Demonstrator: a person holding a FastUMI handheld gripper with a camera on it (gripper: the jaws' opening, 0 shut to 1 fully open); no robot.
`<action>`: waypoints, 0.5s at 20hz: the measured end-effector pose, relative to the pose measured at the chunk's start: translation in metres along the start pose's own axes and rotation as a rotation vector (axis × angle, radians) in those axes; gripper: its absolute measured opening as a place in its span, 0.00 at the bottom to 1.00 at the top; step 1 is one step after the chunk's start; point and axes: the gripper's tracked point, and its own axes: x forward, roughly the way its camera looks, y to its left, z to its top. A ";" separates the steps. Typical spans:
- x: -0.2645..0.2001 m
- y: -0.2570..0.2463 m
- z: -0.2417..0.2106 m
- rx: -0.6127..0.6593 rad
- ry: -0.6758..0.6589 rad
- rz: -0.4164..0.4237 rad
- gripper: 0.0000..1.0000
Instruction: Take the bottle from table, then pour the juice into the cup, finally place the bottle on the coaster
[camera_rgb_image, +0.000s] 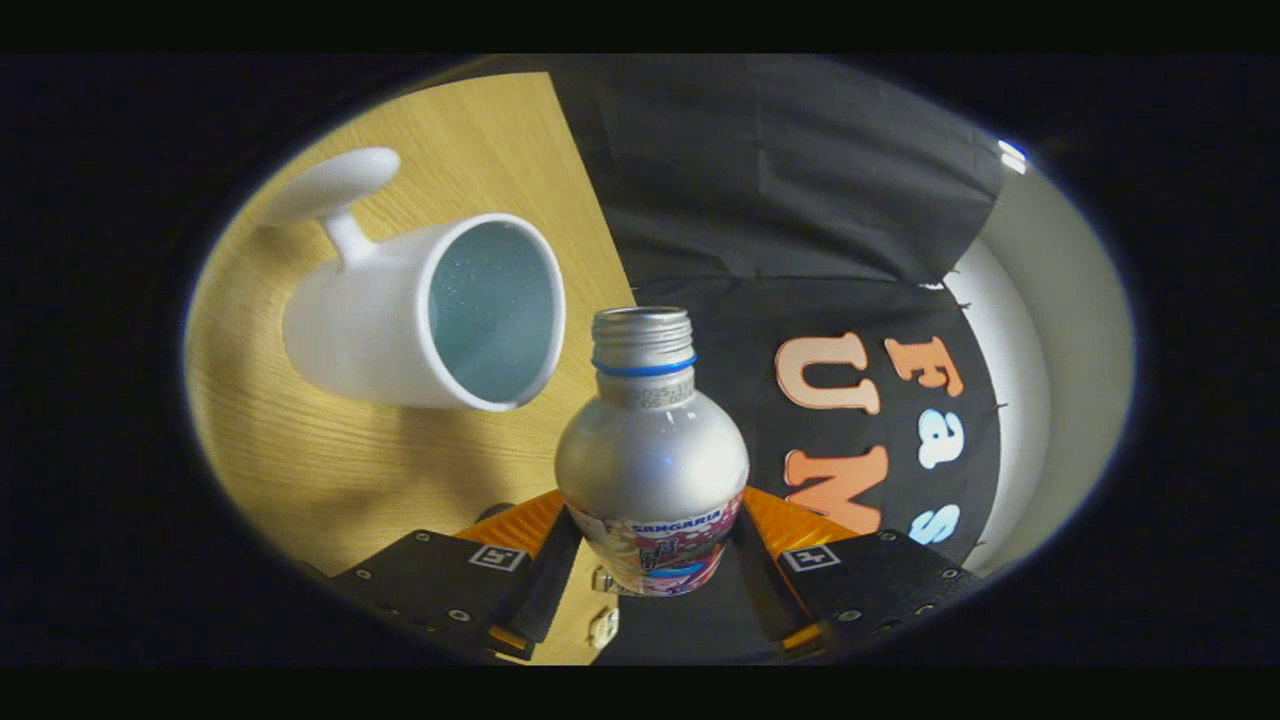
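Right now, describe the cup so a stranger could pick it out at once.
Start at the wooden table. Beyond the gripper, whose fingers are shut on the silver bottle, the white cup stands on that wood, beside the bottle's open neck. Its long knobbed handle and pale blue inside set it apart.

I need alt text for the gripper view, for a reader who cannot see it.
The gripper holds a capless silver bottle between both fingers, tilted relative to the table. Beyond it, a white cup with a handle stands on the wooden table.
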 end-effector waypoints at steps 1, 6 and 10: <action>-0.002 0.000 0.000 0.058 -0.001 0.001 0.78; 0.007 -0.011 -0.008 0.424 0.029 0.032 0.78; 0.017 -0.010 -0.019 0.673 0.059 0.069 0.78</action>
